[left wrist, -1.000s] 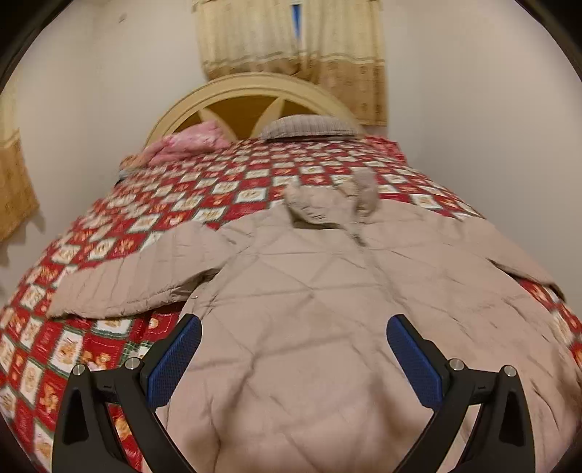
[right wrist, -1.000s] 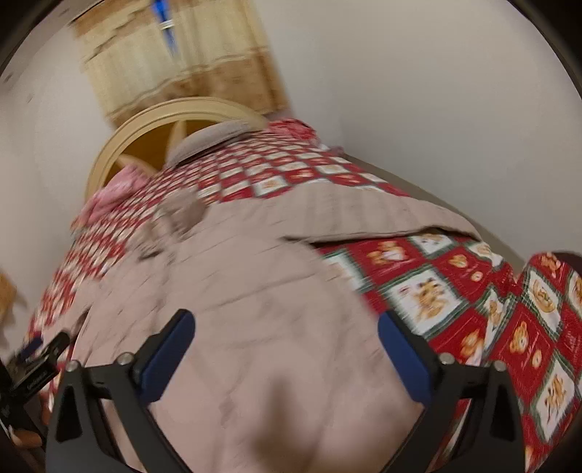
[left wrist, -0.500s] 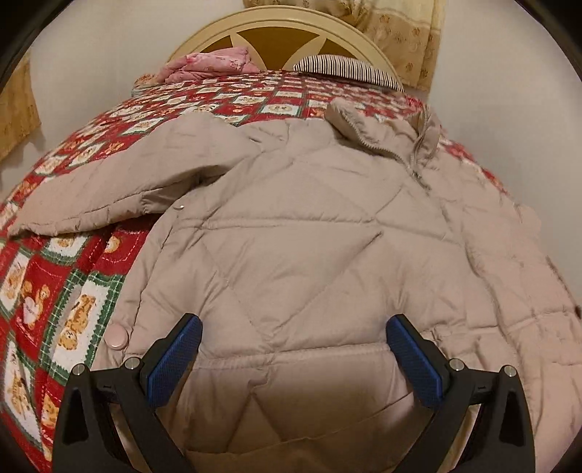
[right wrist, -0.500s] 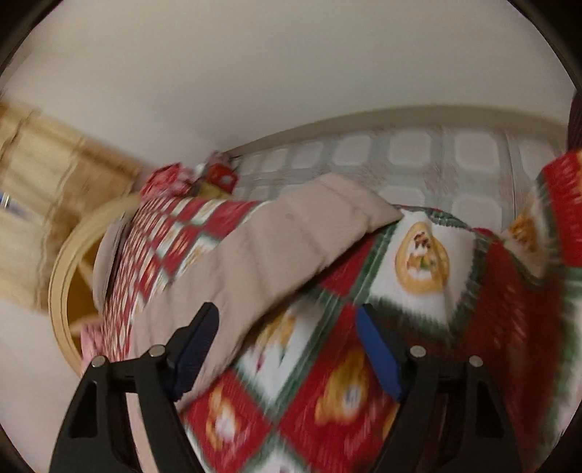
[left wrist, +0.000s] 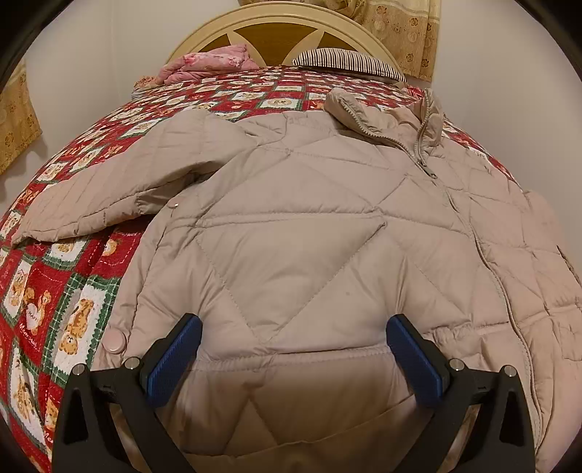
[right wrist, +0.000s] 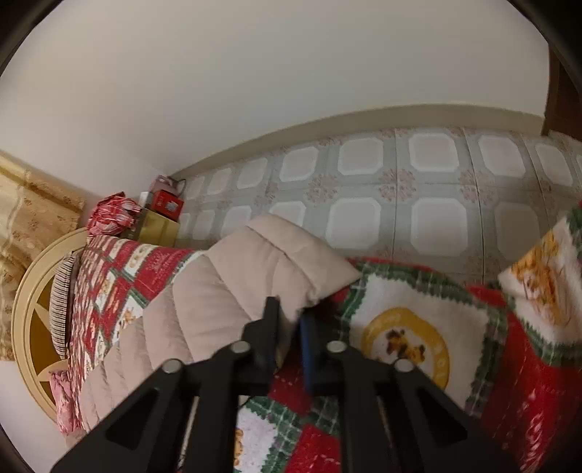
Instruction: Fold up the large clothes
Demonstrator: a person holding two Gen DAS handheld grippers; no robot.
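A beige quilted jacket lies front up on the bed, zipped, collar toward the headboard, its left sleeve spread out to the left. My left gripper is open, its blue pads to either side of the jacket's lower body, just above the hem. In the right wrist view the other sleeve lies across the blanket toward the bed's edge. My right gripper is shut on the edge of this sleeve near the cuff.
A red, white and green bear-pattern blanket covers the bed. A striped pillow and pink folded cloth lie by the cream headboard. Tiled floor and boxes lie beyond the bed's right edge.
My left gripper moved down close over the jacket's lower body. My right gripper swung to the right sleeve, dropped to it and closed on its edge near the cuff.
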